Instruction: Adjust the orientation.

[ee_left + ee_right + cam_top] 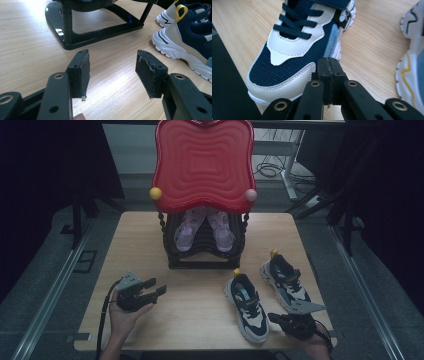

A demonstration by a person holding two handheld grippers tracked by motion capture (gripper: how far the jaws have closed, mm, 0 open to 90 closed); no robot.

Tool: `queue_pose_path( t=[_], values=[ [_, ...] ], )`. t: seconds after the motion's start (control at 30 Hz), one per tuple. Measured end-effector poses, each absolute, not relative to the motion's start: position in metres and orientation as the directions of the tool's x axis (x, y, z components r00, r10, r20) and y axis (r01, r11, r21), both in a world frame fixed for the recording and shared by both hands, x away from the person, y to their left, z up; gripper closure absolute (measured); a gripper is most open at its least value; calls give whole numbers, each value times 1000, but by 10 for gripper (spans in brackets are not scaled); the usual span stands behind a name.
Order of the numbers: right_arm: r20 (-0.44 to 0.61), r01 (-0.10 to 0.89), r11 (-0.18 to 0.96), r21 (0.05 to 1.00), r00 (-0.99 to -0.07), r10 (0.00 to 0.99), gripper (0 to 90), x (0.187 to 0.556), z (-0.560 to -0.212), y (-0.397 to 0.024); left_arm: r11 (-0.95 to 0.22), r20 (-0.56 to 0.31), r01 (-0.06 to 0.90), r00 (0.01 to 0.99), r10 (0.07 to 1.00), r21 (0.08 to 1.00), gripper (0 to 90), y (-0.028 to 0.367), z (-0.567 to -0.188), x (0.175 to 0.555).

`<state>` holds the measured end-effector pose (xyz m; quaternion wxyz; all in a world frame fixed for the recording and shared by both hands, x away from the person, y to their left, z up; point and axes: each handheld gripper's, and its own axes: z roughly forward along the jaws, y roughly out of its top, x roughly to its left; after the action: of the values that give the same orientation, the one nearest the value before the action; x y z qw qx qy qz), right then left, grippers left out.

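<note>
Wooden table [200, 310]: right tool [328, 65], jaws pressed together, should nudge the near sneaker's [247, 307] toe squarely; left tool [112, 67] waits wide

Two navy-and-cream trainers lie upright on my worktop [200, 320], side by side and apart, toes towards me. The near shoe [246, 307] has dark laces, a white sole and a yellow heel loop. The far shoe [285, 278] sits to its right, angled outward, further from me.

Left gripper [159, 288] jaws wide apart, right gripper [272, 316] jaws pressed together
</note>
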<state>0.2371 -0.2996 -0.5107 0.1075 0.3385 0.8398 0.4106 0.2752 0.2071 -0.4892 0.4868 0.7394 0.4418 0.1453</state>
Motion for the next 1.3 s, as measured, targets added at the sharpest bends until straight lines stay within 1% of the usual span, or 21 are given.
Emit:
queue_pose_path(
  t=[0.23, 0.33, 0.67, 1.3],
  values=[
    [93, 472, 443, 763, -757, 647, 900, 237, -512, -295, -136, -217, 515, 568, 794, 847, 453, 207, -490, 276],
    [104, 462, 449, 765, -776, 622, 900, 237, -513, -291, -137, -219, 515, 569, 793, 846, 453, 206, -491, 276],
    [91, 421, 496, 760, -824, 559, 900, 233, -513, -269, -131, -220, 513, 566, 794, 848, 453, 208, -490, 276],
    [57, 333, 546, 769, -886, 460, 900, 232, -509, -221, -124, -224, 513, 563, 795, 849, 453, 210, -489, 275]
  ],
)
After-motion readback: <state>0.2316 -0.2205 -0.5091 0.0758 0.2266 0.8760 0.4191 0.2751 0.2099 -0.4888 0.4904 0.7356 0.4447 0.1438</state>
